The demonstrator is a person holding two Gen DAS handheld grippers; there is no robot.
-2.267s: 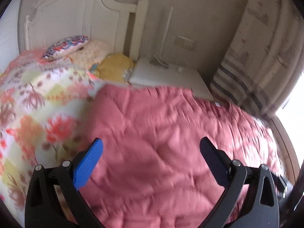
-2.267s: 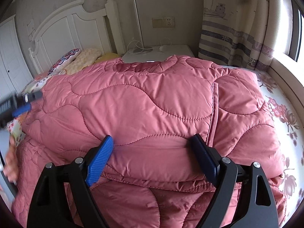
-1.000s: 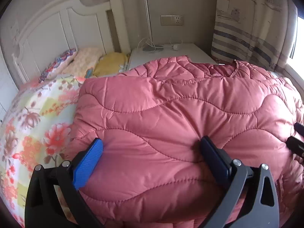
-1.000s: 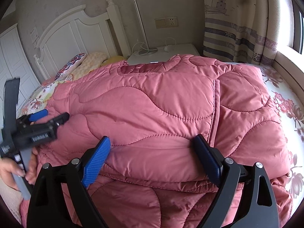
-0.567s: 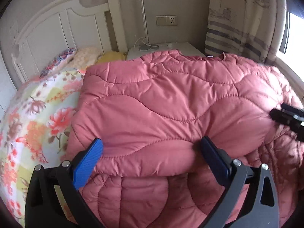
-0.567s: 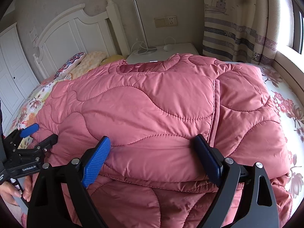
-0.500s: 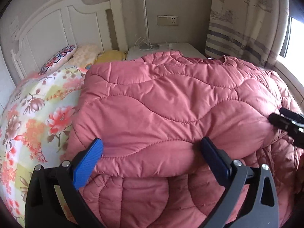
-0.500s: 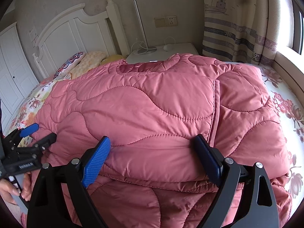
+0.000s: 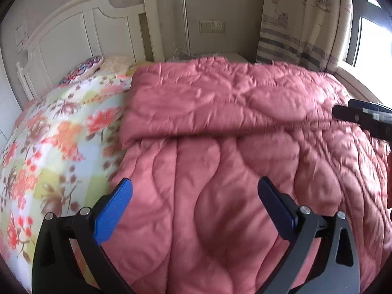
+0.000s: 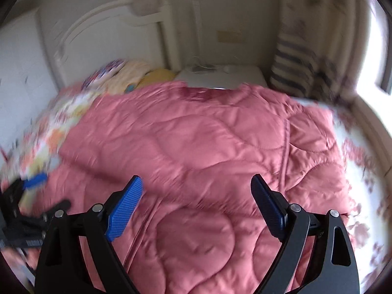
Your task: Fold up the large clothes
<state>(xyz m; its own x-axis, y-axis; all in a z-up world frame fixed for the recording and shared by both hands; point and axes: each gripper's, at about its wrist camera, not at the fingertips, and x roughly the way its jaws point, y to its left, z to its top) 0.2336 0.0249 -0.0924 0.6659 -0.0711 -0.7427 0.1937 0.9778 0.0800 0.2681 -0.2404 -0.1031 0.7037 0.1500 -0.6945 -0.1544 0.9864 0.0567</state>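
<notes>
A large pink quilted garment (image 9: 220,147) lies on the bed, its far part folded over onto the near part with a fold edge running across. It also fills the right wrist view (image 10: 208,152). My left gripper (image 9: 194,188) is open and empty, held above the near part of the garment. My right gripper (image 10: 197,187) is open and empty above the near part too. The right gripper shows at the right edge of the left wrist view (image 9: 365,120), and the left gripper at the left edge of the right wrist view (image 10: 27,210). Both views are motion-blurred.
A floral bedsheet (image 9: 49,147) covers the bed to the left of the garment. Pillows (image 10: 127,73) lie by the white headboard (image 9: 80,31). A white nightstand (image 10: 220,76) stands behind the bed. A striped curtain (image 9: 294,24) and a window are at the right.
Both grippers have pulled back and up from the folded edge; the garment's fold now lies farther away, with more of the lower layer showing. Both stayed open.
</notes>
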